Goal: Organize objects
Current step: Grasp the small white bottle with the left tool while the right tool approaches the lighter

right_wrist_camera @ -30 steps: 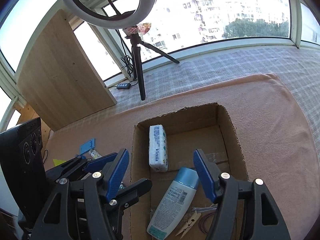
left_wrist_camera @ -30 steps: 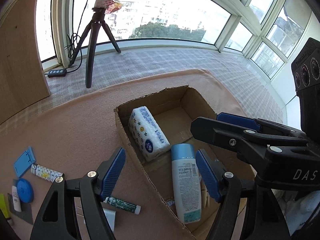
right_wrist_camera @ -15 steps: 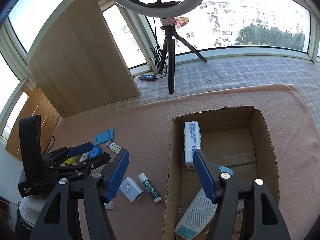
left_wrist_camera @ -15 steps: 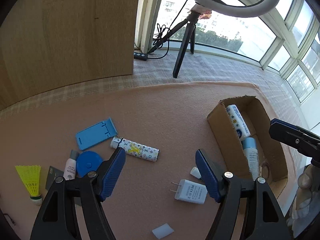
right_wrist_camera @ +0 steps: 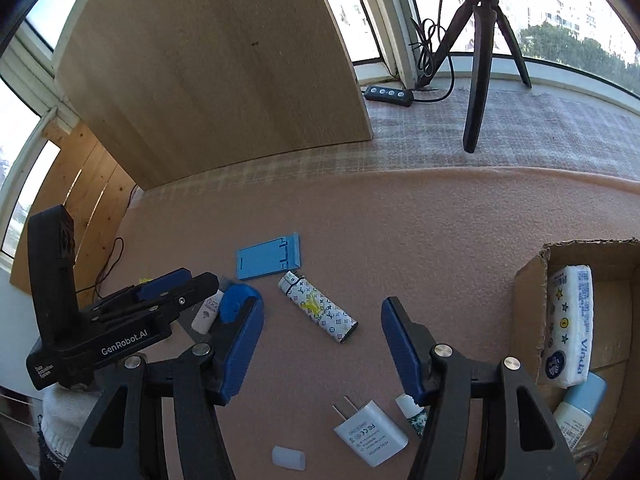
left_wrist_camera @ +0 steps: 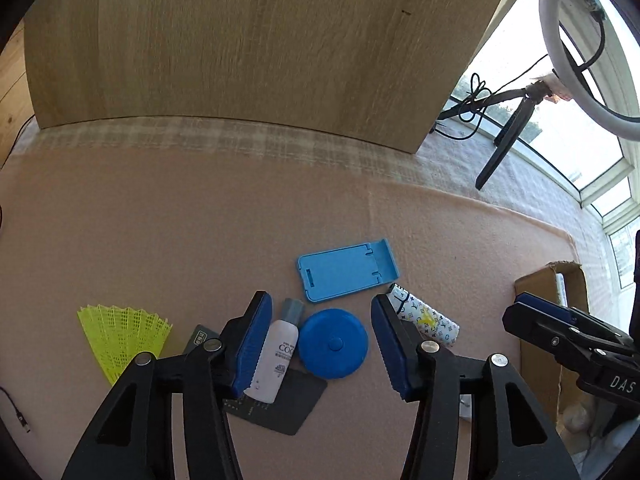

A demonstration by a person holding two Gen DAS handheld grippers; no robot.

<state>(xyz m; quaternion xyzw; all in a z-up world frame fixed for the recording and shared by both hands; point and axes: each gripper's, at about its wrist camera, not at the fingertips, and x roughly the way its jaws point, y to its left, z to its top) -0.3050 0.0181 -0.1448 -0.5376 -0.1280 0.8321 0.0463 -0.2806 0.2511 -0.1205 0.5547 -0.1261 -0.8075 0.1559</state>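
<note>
Here the left gripper (left_wrist_camera: 320, 344) hangs over the left-hand cluster on the pink mat (left_wrist_camera: 160, 240), pointing steeply down, its jaws apart after just closing part of the way; nothing is pressed between the pads. Directly between them lie a white bottle (left_wrist_camera: 276, 360) and a blue disc (left_wrist_camera: 333, 343). The bottle sits just beside the left pad, its long axis running roughly along the gripper's line, cap away; its base rests on a dark card (left_wrist_camera: 288, 408). The disc lies beside the bottle, nearer the right pad than the left. So the left hand is plainly the nearer one for either item, and I judge the bottle or the disc the likely next pick. The right gripper (right_wrist_camera: 320, 344) has also just narrowed and holds nothing; bare mat lies between its pads, with a white plug (right_wrist_camera: 370, 438) and a green-and-white tube (right_wrist_camera: 412, 410) close below it. A little beyond lies a patterned lighter (right_wrist_camera: 318, 308), slanting across its line, so a grasp would need some wrist roll. Farther out is a blue stand (right_wrist_camera: 266, 260), lying flat just beyond the lighter's near end. The box (right_wrist_camera: 528, 312) stands well to the right, a tissue pack (right_wrist_camera: 568, 324) already in it. A yellow shuttlecock (left_wrist_camera: 120, 336) lies far left of the cluster.
</note>
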